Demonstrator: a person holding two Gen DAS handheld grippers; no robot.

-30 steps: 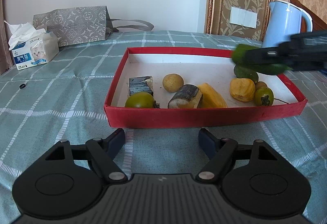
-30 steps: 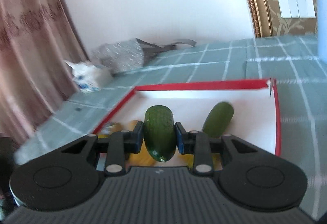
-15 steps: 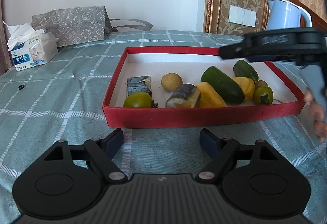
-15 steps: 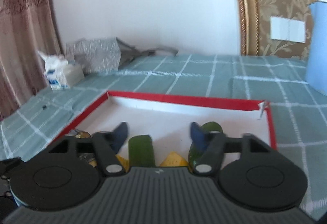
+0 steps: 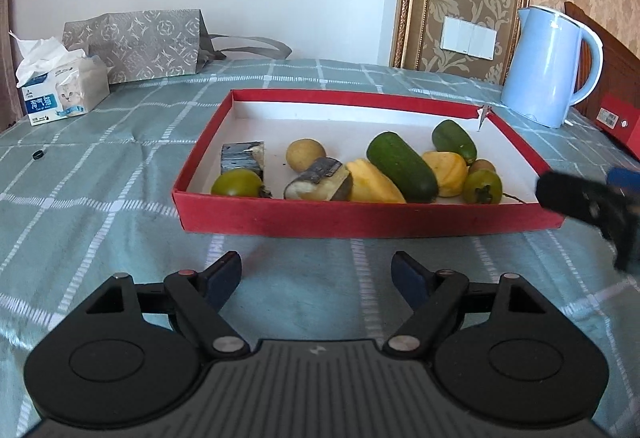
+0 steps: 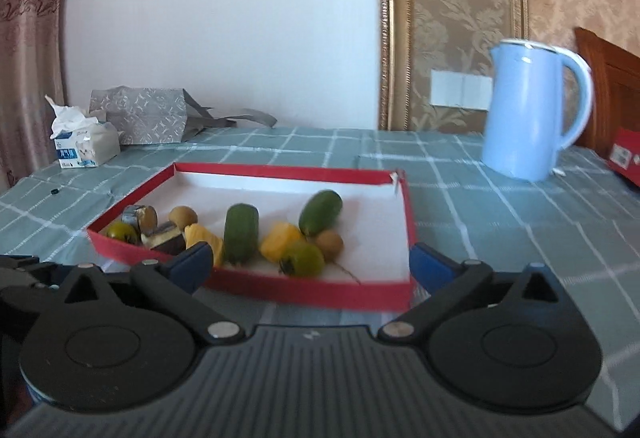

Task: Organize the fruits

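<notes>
All the fruits [image 5: 401, 166] were seen inside the red box [image 5: 360, 218]; both grippers [image 5: 316, 274] [image 6: 310, 264] were held wide and empty.

right tool [image 5: 592, 198] blurred, edge-cropped

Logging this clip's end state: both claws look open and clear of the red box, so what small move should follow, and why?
Probably none beyond parking both claws. The left claw and right claw are open and hold nothing, on the near side of the box. The big cucumber, the small one and the other fruit all lie inside it, and no fruit shows on the cloth.
</notes>
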